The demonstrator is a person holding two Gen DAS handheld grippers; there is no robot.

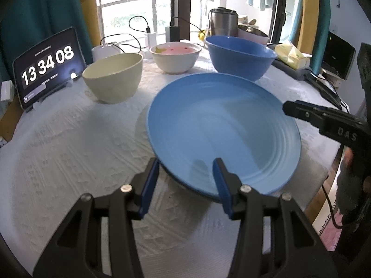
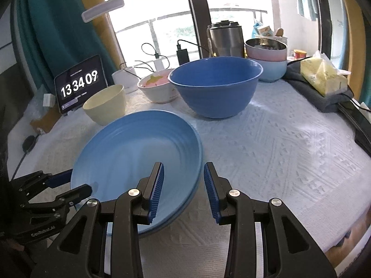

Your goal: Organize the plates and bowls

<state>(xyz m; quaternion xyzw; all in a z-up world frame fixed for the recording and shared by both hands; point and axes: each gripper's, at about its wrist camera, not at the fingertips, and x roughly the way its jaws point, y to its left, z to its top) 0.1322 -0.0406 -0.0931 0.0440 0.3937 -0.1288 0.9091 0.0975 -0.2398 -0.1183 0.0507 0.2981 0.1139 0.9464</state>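
Observation:
A large blue plate [image 1: 222, 129] lies on the white tablecloth; in the right wrist view [image 2: 136, 153] a second blue rim shows under its near edge. Behind it stand a cream bowl [image 1: 113, 78], a white bowl with pink inside [image 1: 175, 58] and a big blue bowl [image 1: 238, 55]. My left gripper [image 1: 186, 176] is open, its jaws straddling the plate's near rim. My right gripper [image 2: 183, 180] is open, its jaws straddling the plate's right rim, one finger over the plate and one outside. Neither grips anything.
A tablet clock [image 1: 46, 67] stands at the back left. Cables, a charger [image 1: 150, 38] and a steel pot [image 1: 223, 25] line the window side. Stacked pink and blue bowls [image 2: 269, 60], a yellow tissue pack [image 2: 324, 76] and a dark cloth sit at the back right.

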